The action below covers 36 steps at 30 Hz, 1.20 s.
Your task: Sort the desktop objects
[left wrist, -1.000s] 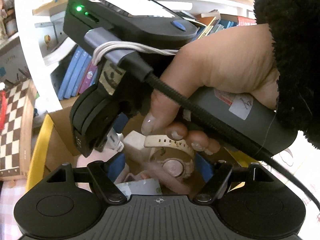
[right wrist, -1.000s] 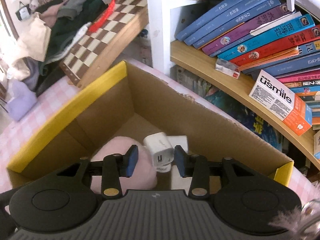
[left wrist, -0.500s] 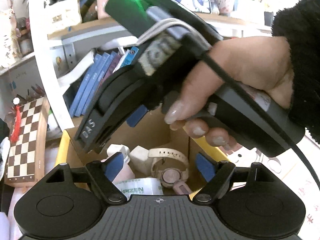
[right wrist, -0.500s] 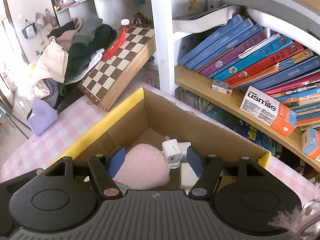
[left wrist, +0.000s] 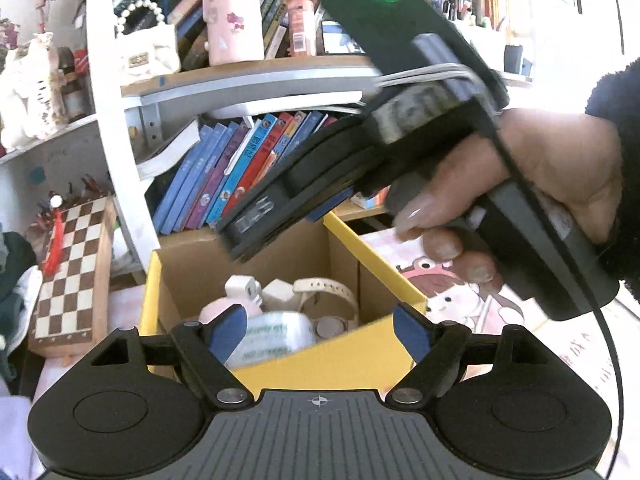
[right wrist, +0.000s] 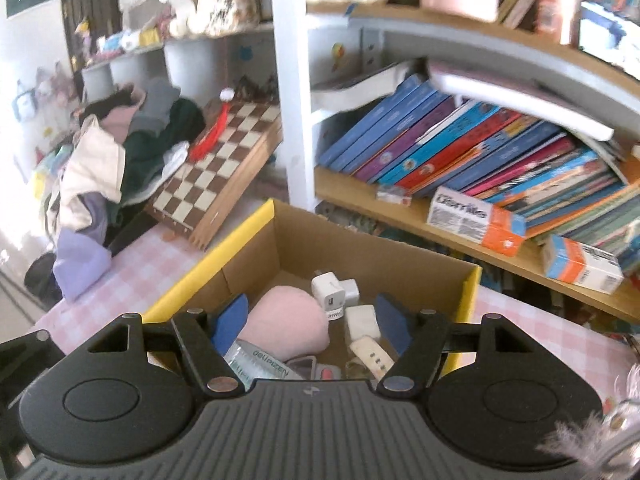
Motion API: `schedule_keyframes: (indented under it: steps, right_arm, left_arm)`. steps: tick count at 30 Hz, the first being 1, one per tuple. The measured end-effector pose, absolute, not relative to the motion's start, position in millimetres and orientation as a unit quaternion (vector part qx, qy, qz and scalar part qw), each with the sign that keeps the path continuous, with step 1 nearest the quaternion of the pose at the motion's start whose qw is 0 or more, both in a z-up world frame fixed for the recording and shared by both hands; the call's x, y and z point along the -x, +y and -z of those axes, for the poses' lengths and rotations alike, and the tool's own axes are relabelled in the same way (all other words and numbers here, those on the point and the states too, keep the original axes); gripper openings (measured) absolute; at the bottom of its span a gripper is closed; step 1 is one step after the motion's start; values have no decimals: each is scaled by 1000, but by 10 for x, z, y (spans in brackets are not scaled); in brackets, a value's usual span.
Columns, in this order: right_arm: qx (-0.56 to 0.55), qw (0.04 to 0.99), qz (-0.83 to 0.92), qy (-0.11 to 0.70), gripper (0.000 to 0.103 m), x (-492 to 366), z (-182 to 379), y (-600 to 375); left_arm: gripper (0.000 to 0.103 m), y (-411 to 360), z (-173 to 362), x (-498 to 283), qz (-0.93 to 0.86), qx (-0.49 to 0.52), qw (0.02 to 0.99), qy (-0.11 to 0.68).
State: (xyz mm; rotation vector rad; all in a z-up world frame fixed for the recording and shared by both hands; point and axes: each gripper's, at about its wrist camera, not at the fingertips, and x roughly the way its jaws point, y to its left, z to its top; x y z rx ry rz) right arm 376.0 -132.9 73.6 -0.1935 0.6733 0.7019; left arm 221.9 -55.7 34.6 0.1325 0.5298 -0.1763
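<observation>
A: While both grippers hover open and empty, where are the objects?

B: Charger point(right wrist: 328, 295) and watch point(left wrist: 326, 298) lie in the cardboard box point(right wrist: 248, 236). The right gripper point(right wrist: 312, 322), crowding the left gripper point(left wrist: 320, 330), risks collision.

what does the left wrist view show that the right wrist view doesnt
Only the left wrist view shows the right hand holding the right hand-held gripper above the box, and a cartoon mat. Only the right wrist view shows the clothes pile and an orange carton. Both show the box with charger, pink pouch, chessboard and books.
</observation>
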Motion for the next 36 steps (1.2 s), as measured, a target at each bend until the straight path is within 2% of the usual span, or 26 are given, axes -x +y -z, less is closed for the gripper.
schedule_keyframes:
  steps: [14,17,19,27,36]
  right_arm:
    - [32,935,-238,262,69,-2492,-844,-2052]
    - [34,940,-219,261,69,-2191,-790,-2165]
    - [36,942,-207,260,69,-2015,-744,-2211]
    - [44,949,-167,263,70,-1362,-464,-2268]
    - [53,948,-142,280,75,-854,-170,-2227]
  left_arm:
    - [84,-94,-562,-1468,33,-66,966,249]
    - [92,-43,-585,-1300,23,-68,968,240]
    - [92,-24,-589,-1201,19,-67,970,234]
    - [92,-34,-433,-909,13,-58,968,242]
    - [92,-12,-190,-646,-9,-38,962,269]
